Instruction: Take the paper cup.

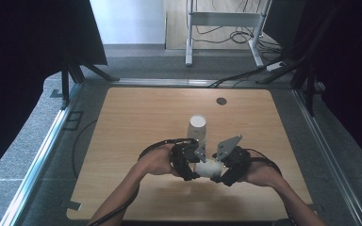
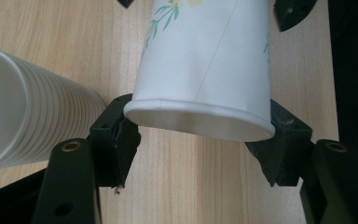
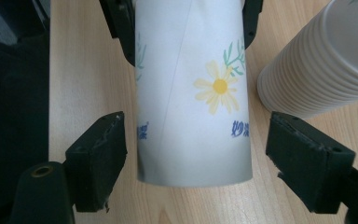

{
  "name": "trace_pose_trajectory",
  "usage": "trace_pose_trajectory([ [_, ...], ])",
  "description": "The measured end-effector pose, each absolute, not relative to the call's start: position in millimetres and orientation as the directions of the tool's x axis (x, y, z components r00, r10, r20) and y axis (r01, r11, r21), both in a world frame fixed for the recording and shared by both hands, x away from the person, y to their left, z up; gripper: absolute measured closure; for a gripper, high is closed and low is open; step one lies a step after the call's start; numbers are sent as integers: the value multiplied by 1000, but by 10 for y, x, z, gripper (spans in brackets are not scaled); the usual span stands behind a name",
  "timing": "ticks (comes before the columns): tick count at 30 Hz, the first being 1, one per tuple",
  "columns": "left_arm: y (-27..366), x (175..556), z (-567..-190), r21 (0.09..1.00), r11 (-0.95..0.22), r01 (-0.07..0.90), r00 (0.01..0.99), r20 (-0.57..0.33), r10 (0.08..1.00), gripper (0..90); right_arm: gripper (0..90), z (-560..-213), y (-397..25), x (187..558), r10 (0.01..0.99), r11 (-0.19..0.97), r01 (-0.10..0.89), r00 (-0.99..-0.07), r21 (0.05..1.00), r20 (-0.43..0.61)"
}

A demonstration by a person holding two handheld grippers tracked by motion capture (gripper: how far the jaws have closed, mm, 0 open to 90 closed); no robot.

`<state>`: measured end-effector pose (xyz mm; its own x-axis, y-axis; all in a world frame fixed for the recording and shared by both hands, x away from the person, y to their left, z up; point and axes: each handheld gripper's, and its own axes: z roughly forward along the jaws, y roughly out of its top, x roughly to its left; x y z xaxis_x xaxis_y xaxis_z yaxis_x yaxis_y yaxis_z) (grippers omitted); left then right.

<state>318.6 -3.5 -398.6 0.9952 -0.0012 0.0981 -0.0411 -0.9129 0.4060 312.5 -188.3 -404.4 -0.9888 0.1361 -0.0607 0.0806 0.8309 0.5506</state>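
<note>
- High view: the left gripper [image 1: 192, 162] and the right gripper [image 1: 222, 165] meet near the front middle of the wooden table [image 1: 122, 141], each gripped by a hand [image 1: 156, 161]. A single paper cup [image 1: 208, 168] lies on its side between them, one end toward each gripper. Just beyond the jaws stands a stack of paper cups [image 1: 197, 128], upright with its open mouth up.
- Left gripper view: the paper cup [image 2: 205, 70] sits between this gripper's two black jaws, rim end nearest the camera. Both jaw pads press against the cup just behind the rolled rim, one on each side, so the left gripper [image 2: 198, 142] is clamped on it. The cup runs away from the jaws over the table [image 2: 51, 32]. The stack of cups [image 2: 28, 116] lies outside the left-hand jaw, ribbed rims showing, close to that jaw's outer side.
- Right gripper view: the cup [image 3: 193, 93], printed with a yellow daisy and blue writing, passes between this gripper's jaws with its base end nearest the camera. The right gripper [image 3: 196, 149] stands wide: a gap of table [image 3: 88, 70] shows between each pad and the cup wall. Past the cup's far end, the other gripper's jaws flank it. The stack [image 3: 317, 70] is outside the right-hand jaw, apart from the cup.
</note>
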Motion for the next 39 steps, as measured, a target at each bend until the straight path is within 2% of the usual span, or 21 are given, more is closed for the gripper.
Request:
trace_pose_trajectory([
  [5,-84,3174,-3970,372,-926,-58,993,116,-16,360,230,-4078,-1844,3123,124,847,68,-990,527,-71],
  [8,-116,3107,-4024,437,-899,26,995,79,67,360,242,-4095,-1822,3113,121,851,67,-990,521,-69],
  [10,-121,3121,-4012,415,-910,-3,995,92,39,359,253,-4103,-1814,3118,102,858,49,-992,512,-77],
  [11,-139,3078,-4052,472,-880,58,992,69,102,359,260,-4107,-1809,3115,100,858,48,-992,511,-75],
  [12,-131,3140,-4005,399,-916,-38,995,103,4,359,269,-4108,-1810,3118,97,861,43,-992,508,-79],
  [13,-160,3067,-4079,492,-868,69,993,54,109,360,277,-4112,-1808,3103,103,863,59,-993,501,-61],
  [16,-166,3066,-4081,493,-867,77,991,55,119,359,313,-4113,-1812,3114,98,859,47,-992,510,-74],
  [19,-165,3065,-4078,489,-868,81,992,46,118,358,358,-4112,-1817,3118,90,857,36,-993,515,-80],
  [23,-170,3064,-4085,498,-863,84,992,44,122,358,371,-4106,-1828,3103,102,859,50,-992,509,-73],
  [24,-141,3149,-4005,382,-923,-43,995,104,-3,358,373,-4108,-1830,3104,104,858,51,-992,511,-75],
  [25,-140,3155,-4000,373,-926,-52,994,105,-14,358,374,-4110,-1828,3094,113,857,63,-991,511,-67],
  [29,-140,3147,-4010,382,-923,-43,995,97,-7,347,377,-4111,-1828,3082,120,856,73,-991,512,-60],
  [31,-138,3119,-4037,437,-900,4,996,79,43,331,377,-4106,-1836,3082,120,855,71,-991,513,-64],
  [32,-124,3129,-4026,443,-896,-1,997,73,35,319,376,-4101,-1845,3083,119,855,69,-991,515,-66],
  [33,-106,3176,-3980,393,-918,-61,994,103,-22,304,375,-4096,-1855,3079,126,848,78,-990,524,-57],
  [39,32,3212,-3923,495,-869,-3,998,56,29,213,374,-4045,-1952,3074,149,800,97,-988,592,-40],
])
